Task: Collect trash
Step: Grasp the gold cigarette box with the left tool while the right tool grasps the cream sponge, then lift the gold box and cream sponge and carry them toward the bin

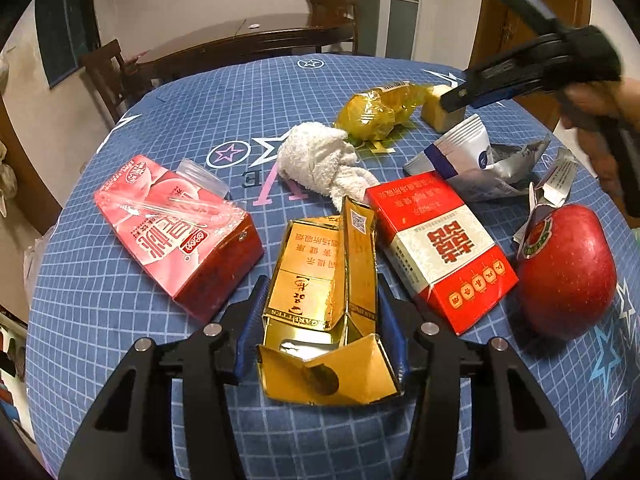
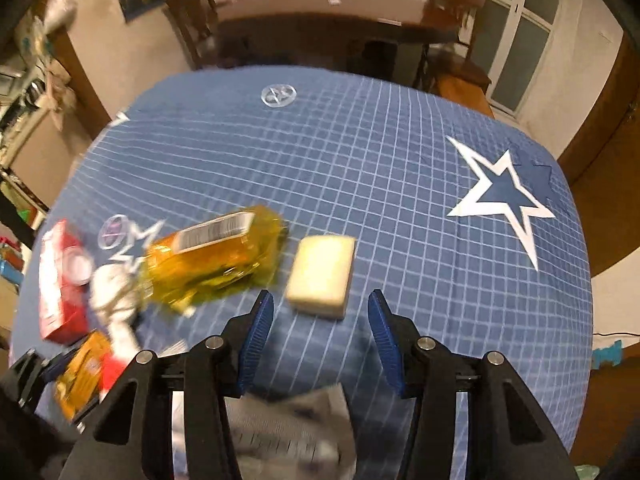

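Observation:
My left gripper stands open around an opened gold cigarette box lying on the blue checked tablecloth; whether the pads touch it I cannot tell. Beside it lie a red juice carton, a red-and-white cigarette pack, a silver-white wrapper, a yellow cellophane wrapper and a white towel. My right gripper is open and empty, just short of a pale soap bar. It also shows in the left wrist view, above the soap.
A red apple lies at the right with a torn foil packet behind it. A crumpled grey wrapper lies under my right gripper. A dark wooden table and chairs stand beyond the tablecloth's far edge.

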The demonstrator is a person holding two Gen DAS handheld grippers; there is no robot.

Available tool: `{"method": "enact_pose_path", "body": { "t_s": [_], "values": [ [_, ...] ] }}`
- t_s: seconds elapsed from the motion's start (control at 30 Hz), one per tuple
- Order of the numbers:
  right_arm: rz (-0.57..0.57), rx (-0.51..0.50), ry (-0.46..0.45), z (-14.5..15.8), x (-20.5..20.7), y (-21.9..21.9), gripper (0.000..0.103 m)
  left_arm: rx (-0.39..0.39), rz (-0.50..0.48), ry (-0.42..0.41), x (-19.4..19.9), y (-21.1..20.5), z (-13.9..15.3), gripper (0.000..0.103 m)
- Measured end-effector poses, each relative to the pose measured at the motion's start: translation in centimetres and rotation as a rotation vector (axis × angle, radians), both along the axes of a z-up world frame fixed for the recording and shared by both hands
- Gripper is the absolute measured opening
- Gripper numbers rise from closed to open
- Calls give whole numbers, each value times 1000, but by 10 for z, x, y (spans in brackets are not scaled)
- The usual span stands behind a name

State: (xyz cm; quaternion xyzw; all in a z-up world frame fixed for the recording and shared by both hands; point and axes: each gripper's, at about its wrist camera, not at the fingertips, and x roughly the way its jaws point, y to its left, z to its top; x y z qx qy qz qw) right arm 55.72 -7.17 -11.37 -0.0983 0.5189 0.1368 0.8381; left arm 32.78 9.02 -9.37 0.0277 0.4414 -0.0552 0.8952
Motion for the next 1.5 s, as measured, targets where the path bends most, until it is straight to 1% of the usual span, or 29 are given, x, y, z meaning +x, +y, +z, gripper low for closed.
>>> {"method": "enact_pose_path", "body": {
  "t_s": [0.03, 0.17, 0.23, 0.33, 0.43, 0.53, 0.63, 0.67, 0.77, 0.83, 0.9, 1.0, 1.1, 1.2, 1.33, 1.5],
  "values": [
    [-4, -3, 3, -3, 3, 1, 50, 0, 0, 0, 0, 1, 0, 49],
    [2, -9, -7, -5, 8, 5, 34, 0, 1, 0, 0, -1, 0, 49],
    [10, -23, -57, 1, 0, 5, 33, 1, 2, -1, 0, -1, 0, 48],
    [21, -7, -141, 18, -23, -3, 32, -1, 13, -6, 0, 0, 2, 48],
    [29, 34, -243, 37, -65, -17, 32, -7, 35, -24, -3, 4, 5, 47],
    [35, 96, -314, 49, -111, -29, 32, -5, 41, -42, -11, 4, 8, 47],
    [40, 141, -427, 61, -174, -37, 32, 2, 55, -75, -27, 1, 15, 47],
    [39, 148, -453, 63, -189, -38, 32, 11, 62, -101, -36, -2, 20, 47],
    [31, 193, -527, 67, -245, -42, 32, 3, 77, -181, -62, -12, 39, 48],
    [25, 203, -580, 69, -280, -42, 32, 1, 83, -235, -79, -21, 53, 48],
    [18, 207, -625, 71, -309, -42, 32, -9, 82, -305, -101, -33, 70, 48],
    [-4, 215, -682, 75, -347, -47, 32, -17, 91, -375, -128, -52, 85, 48],
    [-22, 225, -719, 79, -376, -55, 32, -25, 93, -435, -151, -70, 95, 48],
    [-38, 232, -747, 84, -404, -63, 32, -21, 88, -485, -163, -88, 102, 48],
    [-60, 229, -765, 87, -434, -76, 32, -40, 85, -518, -172, -102, 110, 48],
    [-99, 233, -769, 90, -457, -100, 32, -41, 46, -526, -178, -125, 115, 48]
  ]
}}
